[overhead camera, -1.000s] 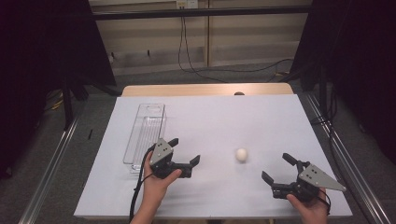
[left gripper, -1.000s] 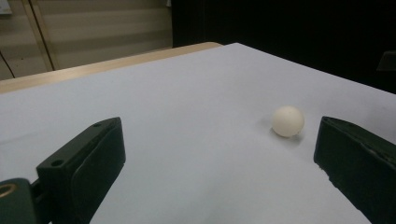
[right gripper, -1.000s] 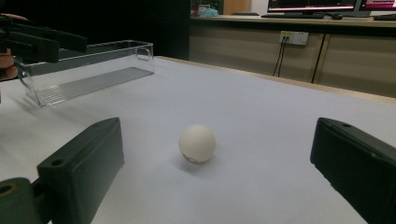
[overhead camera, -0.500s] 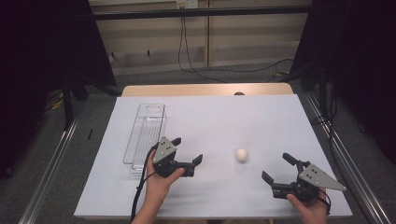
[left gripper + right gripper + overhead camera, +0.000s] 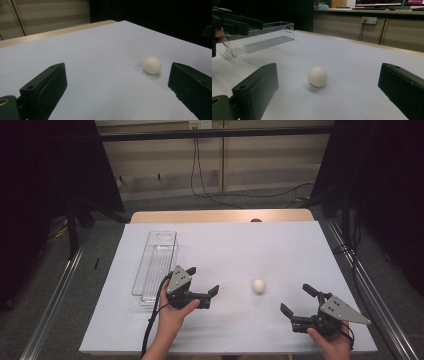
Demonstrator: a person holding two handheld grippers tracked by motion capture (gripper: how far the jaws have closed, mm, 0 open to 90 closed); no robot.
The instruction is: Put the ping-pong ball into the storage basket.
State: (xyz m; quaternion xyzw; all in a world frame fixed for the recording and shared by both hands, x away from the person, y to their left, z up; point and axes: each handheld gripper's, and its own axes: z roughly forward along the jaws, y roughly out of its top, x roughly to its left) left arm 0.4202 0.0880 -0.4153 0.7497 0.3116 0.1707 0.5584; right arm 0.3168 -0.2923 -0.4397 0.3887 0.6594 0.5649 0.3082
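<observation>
Lying untouched on the white desk [image 5: 240, 245]: a white ball [image 5: 258, 285], between left gripper [image 5: 202, 287] and right gripper [image 5: 296, 301], jaws of both spread apart. Nothing grasped yet (clear plastic bin [image 5: 156, 262] standing empty); pickup and placing probably still remaining.

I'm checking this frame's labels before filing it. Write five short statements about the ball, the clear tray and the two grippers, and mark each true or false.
1. The white ball lies on the table between the two grippers. True.
2. The left gripper is shut on the ball. False: its jaws stand open and the ball lies apart from them.
3. The clear tray holds the ball. False: the ball lies on the table, outside the tray.
4. The right gripper is open, its jaws pointing towards the ball. True.
5. The clear tray lies nearer the right gripper. False: it lies beside the left gripper.
</observation>
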